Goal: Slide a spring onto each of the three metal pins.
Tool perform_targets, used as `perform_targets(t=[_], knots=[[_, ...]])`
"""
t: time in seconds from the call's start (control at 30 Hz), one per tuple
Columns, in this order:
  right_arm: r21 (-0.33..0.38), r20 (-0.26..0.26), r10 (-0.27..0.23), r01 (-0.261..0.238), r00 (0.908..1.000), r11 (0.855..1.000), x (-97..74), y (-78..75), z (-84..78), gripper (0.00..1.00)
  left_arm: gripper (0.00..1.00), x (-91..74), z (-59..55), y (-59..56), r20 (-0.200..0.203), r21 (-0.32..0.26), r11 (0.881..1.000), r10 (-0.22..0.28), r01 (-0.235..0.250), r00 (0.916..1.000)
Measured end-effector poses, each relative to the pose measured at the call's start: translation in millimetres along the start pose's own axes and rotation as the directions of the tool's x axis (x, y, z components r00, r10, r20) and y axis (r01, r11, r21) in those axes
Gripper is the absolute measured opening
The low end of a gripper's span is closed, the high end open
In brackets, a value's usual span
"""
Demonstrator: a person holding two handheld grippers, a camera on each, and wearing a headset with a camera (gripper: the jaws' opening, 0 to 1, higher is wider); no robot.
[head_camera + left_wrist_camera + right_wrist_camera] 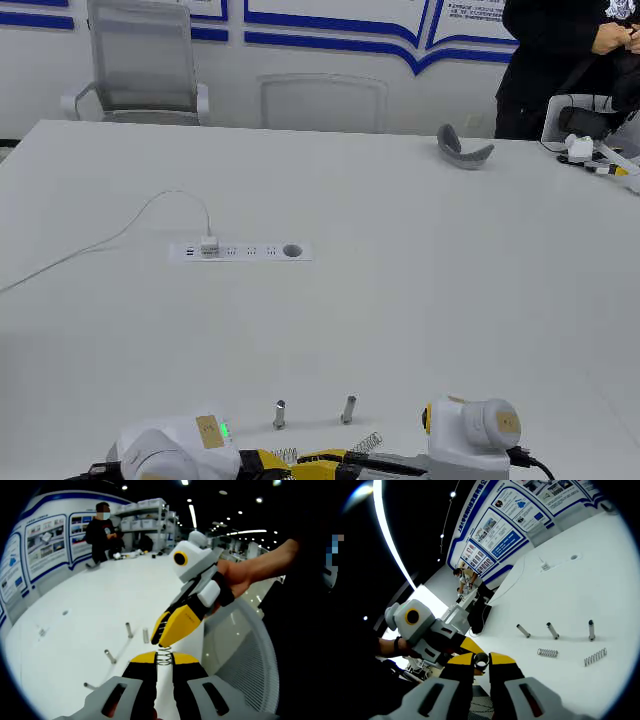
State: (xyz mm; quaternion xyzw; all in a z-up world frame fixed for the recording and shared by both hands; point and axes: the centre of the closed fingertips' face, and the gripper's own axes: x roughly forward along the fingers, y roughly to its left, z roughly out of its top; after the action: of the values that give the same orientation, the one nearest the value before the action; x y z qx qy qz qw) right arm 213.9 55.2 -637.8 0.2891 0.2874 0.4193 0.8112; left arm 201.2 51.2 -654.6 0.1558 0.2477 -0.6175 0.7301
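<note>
Slippage is the closest risk. The left gripper [163, 661] is clamped on a spring [163, 656] that points forward out of its yellow tips. The right gripper [480, 664] meets it nose to nose, its jaws seemingly pinched on the same spring's free end, which shows as a small ring between them in the right gripper view. With two tools on one short coil, a pull apart or a twist before one side lets go could stretch or kink it. A badly timed release could let it pop out and roll off the table [600, 580], whose edge looks close beneath the tools. Beyond the right gripper's tips, two loose springs [547, 652] lie on the white top, where a careless sweep forward could knock them away. Just past those stand the three metal pins [551, 630], upright and all bare, well ahead of both tools. They are thin, and I cannot tell whether they are fixed to the top, so a spring brought down off-axis would likely catch on a pin's end or tip it over.
</note>
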Motion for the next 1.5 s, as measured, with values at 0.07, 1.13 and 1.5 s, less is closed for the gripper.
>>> perform_targets(t=[0.07,1.13,1.5], knots=[[-0.031,-0.019,0.007,-0.007,0.9998,0.999,-1.3,2.9,3.5,0.13,0.10,-0.8,4.0,0.3,0.022,-0.015,1.000,-0.016,0.017,0.9996],[-0.464,-0.587,-0.009,-0.327,0.8094,0.823,-3.1,37.1,-17.8,0.13,0.10,-17.4,15.4,-22.0,0.056,0.020,0.965,-0.261,0.261,0.9636],[-0.469,-0.612,-0.019,-0.343,0.7910,0.814,3.4,33.7,-24.4,0.13,0.11,-18.2,4.3,-20.9,0.036,0.015,0.968,-0.253,0.252,0.9669]])
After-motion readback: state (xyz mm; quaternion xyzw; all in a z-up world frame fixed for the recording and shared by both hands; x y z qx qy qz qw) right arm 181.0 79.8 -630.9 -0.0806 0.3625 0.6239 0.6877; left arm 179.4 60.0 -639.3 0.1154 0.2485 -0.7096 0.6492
